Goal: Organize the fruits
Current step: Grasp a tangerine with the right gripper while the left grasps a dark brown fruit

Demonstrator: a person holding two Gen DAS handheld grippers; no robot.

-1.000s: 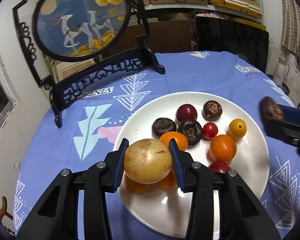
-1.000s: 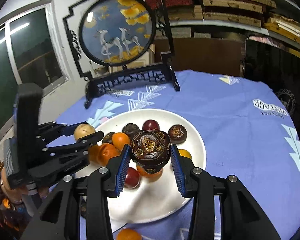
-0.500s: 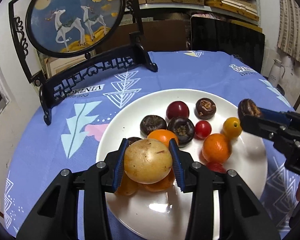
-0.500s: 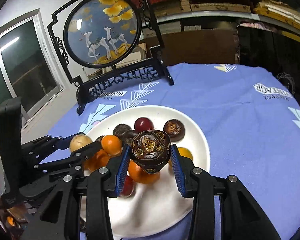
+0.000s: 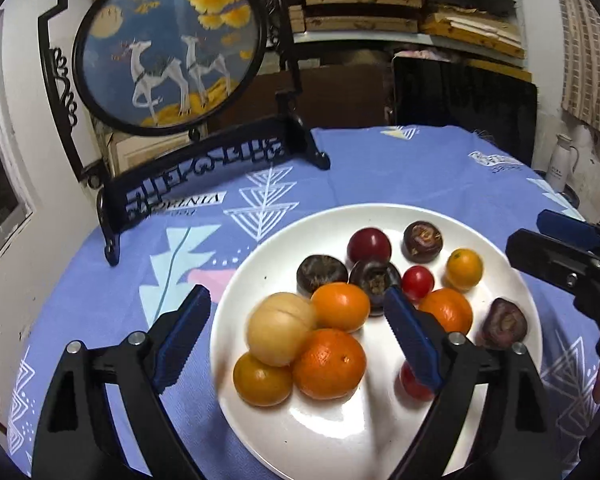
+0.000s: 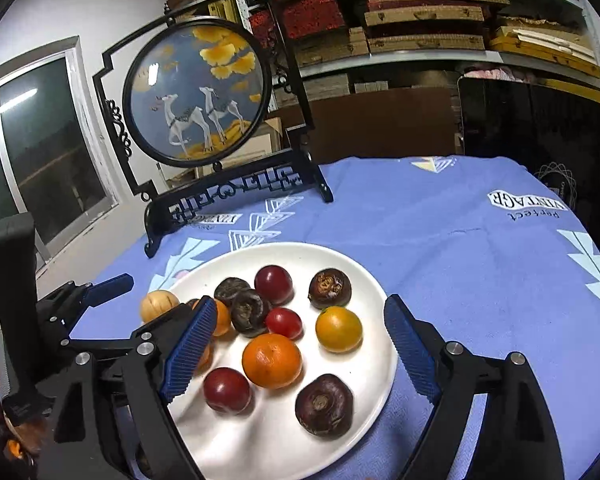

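Observation:
A white plate (image 5: 340, 440) on the blue cloth holds several fruits: oranges, red plums, dark brown ones. My left gripper (image 5: 297, 298) hangs over the plate's near-left side, its jaws opening. A tan round fruit (image 5: 280, 328), blurred, rests on two oranges (image 5: 328, 364) between the jaws, and neither pad touches it. My right gripper (image 6: 300, 304) is over the plate (image 6: 260, 452), its jaws opening too. Below and in front of them a dark brown fruit (image 6: 324, 404) lies free near the rim, beside an orange (image 6: 272, 360) and a red plum (image 6: 227, 390).
A round deer picture in a black carved stand (image 5: 168, 52) rises at the back left of the table. Behind are shelves of flat boxes and a dark panel. A white jug (image 5: 560, 164) stands off the table at the right. A window (image 6: 40, 160) is on the left.
Both grippers went from shut to wide open. The tan fruit left the left jaws and dropped onto the oranges. The dark brown fruit left the right jaws and now lies on the plate.

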